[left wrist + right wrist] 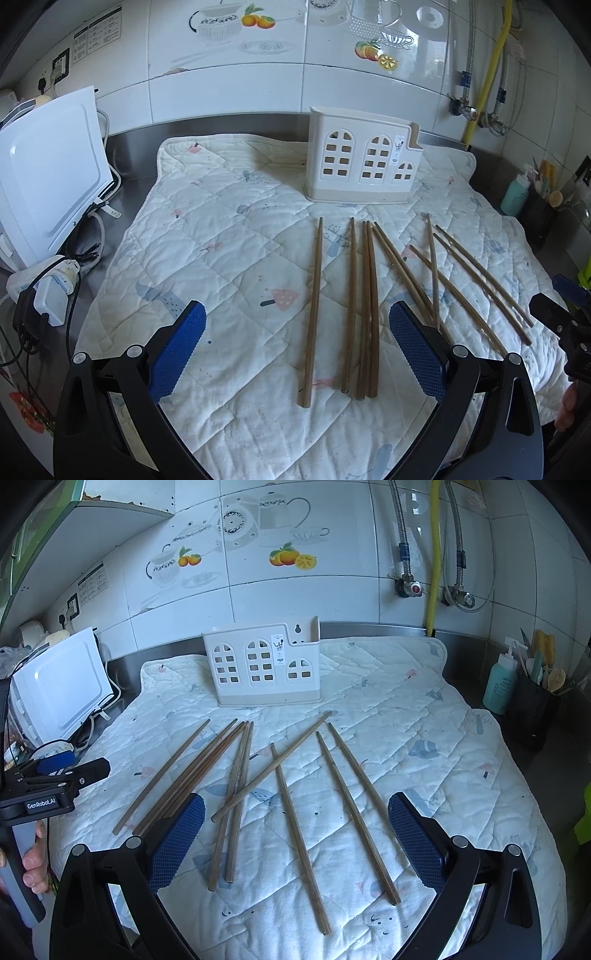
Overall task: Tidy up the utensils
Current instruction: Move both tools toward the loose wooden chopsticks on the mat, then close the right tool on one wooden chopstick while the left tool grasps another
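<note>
A: Your left gripper hangs above the near edge of the quilted cloth, its blue fingers spread wide apart with nothing between them.

B: And your right gripper?

A: Its fingers are likewise wide apart and empty, above the same cloth. In the right wrist view your left gripper shows at the far left, held in your hand.

B: Where are the chopsticks?

A: They lie loose on the cloth spread over the steel tabletop, fanned out between you and the holder. One lies alone on the left, several lie close together beside it, and one crosses two others near the middle.

B: The holder?

A: The cream utensil holder, with window-shaped cutouts, stands upright at the far side of the cloth, near the tiled wall, apart from the chopstick tips.
</note>
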`<state>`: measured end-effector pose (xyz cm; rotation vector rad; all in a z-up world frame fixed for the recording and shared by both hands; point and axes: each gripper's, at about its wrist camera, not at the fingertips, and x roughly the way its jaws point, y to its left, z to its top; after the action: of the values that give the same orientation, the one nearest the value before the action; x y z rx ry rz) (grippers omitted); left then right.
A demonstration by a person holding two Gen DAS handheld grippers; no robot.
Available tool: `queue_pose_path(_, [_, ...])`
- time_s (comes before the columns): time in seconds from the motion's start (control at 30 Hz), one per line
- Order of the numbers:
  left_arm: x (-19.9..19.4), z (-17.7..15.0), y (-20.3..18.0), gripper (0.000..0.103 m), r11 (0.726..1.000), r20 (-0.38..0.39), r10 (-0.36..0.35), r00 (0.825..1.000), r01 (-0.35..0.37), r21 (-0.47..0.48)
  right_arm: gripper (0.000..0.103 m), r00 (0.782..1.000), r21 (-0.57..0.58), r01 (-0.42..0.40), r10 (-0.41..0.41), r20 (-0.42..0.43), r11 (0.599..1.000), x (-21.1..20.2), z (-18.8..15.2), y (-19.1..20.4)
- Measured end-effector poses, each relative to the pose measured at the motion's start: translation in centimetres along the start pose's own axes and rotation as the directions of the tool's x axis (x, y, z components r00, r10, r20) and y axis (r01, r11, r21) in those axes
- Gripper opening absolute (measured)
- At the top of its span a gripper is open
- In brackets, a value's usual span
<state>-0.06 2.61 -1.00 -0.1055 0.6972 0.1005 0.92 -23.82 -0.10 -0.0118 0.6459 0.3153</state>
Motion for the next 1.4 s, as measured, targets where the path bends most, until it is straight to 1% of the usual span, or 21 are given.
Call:
queue_pose_path(0.13, [-0.2, 0.0, 0.9, 0.098, 0.999, 0.006, -0.007, 1.000, 0.008, -0.034, 0.094, 1.000, 0.018, 0.005, -0.005, -0.003, 1.000, 0.2, -0.1, -0.4])
queue_pose_path(0.2, [-0.3, -0.1, 1.3, 0.098, 0.999, 0.012, -0.004, 1.000, 0.005, -0.037, 0.087, 1.000, 0.027, -0.002, 0.002, -0.007, 1.000, 0.4, -0.1, -0.5])
queue_pose_path(0.23, [-0.4, -0.1, 1.5, 0.098, 0.999, 0.018, -0.001, 1.000, 0.002, -0.039, 0.080, 1.000, 0.032, -0.007, 0.008, -0.012, 0.999, 0.5, -0.1, -0.5])
queue_pose_path(0.3, [-0.5, -0.1, 1.9, 0.098, 0.999, 0.028, 0.011, 1.000, -0.010, -0.044, 0.078, 1.000, 0.044, -0.013, 0.014, -0.020, 0.999, 0.9, -0.1, -0.5])
queue_pose_path(0.37, [-0.7, -0.1, 2.3, 0.097, 0.999, 0.035, 0.020, 0.999, -0.018, -0.050, 0.073, 0.999, 0.050, -0.017, 0.019, -0.026, 0.999, 1.2, -0.1, -0.3])
queue_pose_path(0.43, [-0.7, -0.2, 2.6, 0.097, 0.999, 0.041, 0.029, 0.999, -0.027, -0.047, 0.072, 0.999, 0.061, -0.022, 0.024, -0.033, 0.998, 1.7, -0.1, -0.1])
queue_pose_path(0.47, [-0.8, -0.3, 2.7, 0.097, 0.999, 0.044, 0.033, 0.998, -0.031, -0.044, 0.066, 0.999, 0.064, -0.029, 0.032, -0.038, 0.998, 1.9, 0.0, 0.1])
queue_pose_path(0.63, [-0.4, -0.7, 3.7, 0.097, 0.998, 0.040, 0.024, 0.999, -0.022, -0.054, 0.053, 0.997, 0.096, -0.042, 0.049, -0.064, 0.994, 3.7, 0.2, 1.1])
queue_pose_path(0.7, [-0.1, -0.8, 4.2, 0.097, 0.998, 0.036, 0.020, 0.999, -0.018, -0.064, 0.045, 0.995, 0.118, -0.039, 0.050, -0.087, 0.992, 4.7, 0.2, 1.4])
queue_pose_path(0.73, [0.0, -0.9, 4.5, 0.097, 0.998, 0.034, 0.017, 0.999, -0.015, -0.068, 0.040, 0.994, 0.132, -0.044, 0.057, -0.097, 0.990, 5.2, 0.2, 1.6])
queue_pose_path(0.8, [0.2, -1.0, 5.0, 0.097, 0.997, 0.033, 0.017, 0.999, -0.015, -0.074, 0.033, 0.991, 0.166, -0.054, 0.073, -0.112, 0.985, 6.1, 0.2, 1.8])
queue_pose_path(0.83, [0.3, -1.1, 5.2, 0.097, 0.997, 0.033, 0.019, 0.999, -0.016, -0.072, 0.029, 0.990, 0.180, -0.059, 0.081, -0.119, 0.982, 6.6, 0.2, 1.9])
queue_pose_path(0.93, [0.8, -1.2, 5.8, 0.093, 0.997, 0.029, 0.006, 1.000, -0.004, -0.076, 0.026, 0.984, 0.238, -0.073, 0.109, -0.141, 0.969, 8.1, 0.5, 2.3])
queue_pose_path(1.0, [1.1, -1.4, 6.0, 0.092, 0.997, 0.025, -0.007, 1.000, 0.009, -0.083, 0.023, 0.983, 0.255, -0.057, 0.099, -0.154, 0.965, 8.9, 0.7, 2.6])
queue_pose_path(1.07, [1.4, -1.5, 6.2, 0.090, 0.997, 0.021, -0.023, 1.000, 0.025, -0.079, 0.017, 0.981, 0.290, -0.053, 0.104, -0.164, 0.956, 9.8, 0.9, 2.7])
queue_pose_path(1.1, [1.6, -1.5, 6.2, 0.090, 0.997, 0.020, -0.025, 0.999, 0.027, -0.075, 0.015, 0.980, 0.305, -0.051, 0.106, -0.168, 0.951, 10.2, 0.9, 2.6])
queue_pose_path(1.3, [2.6, -1.7, 6.1, 0.088, 0.996, 0.002, -0.067, 0.998, 0.067, -0.058, 0.014, 0.974, 0.390, -0.011, 0.099, -0.206, 0.921, 12.1, 0.6, 2.4])
queue_pose_path(1.37, [2.8, -1.8, 6.1, 0.088, 0.995, -0.002, -0.085, 0.996, 0.085, -0.058, 0.013, 0.974, 0.423, -0.004, 0.099, -0.203, 0.906, 12.6, 0.4, 2.2])
queue_pose_path(1.4, [2.9, -1.9, 6.2, 0.088, 0.994, -0.003, -0.091, 0.996, 0.091, -0.058, 0.012, 0.975, 0.423, 0.005, 0.090, -0.203, 0.906, 12.7, 0.3, 2.2])
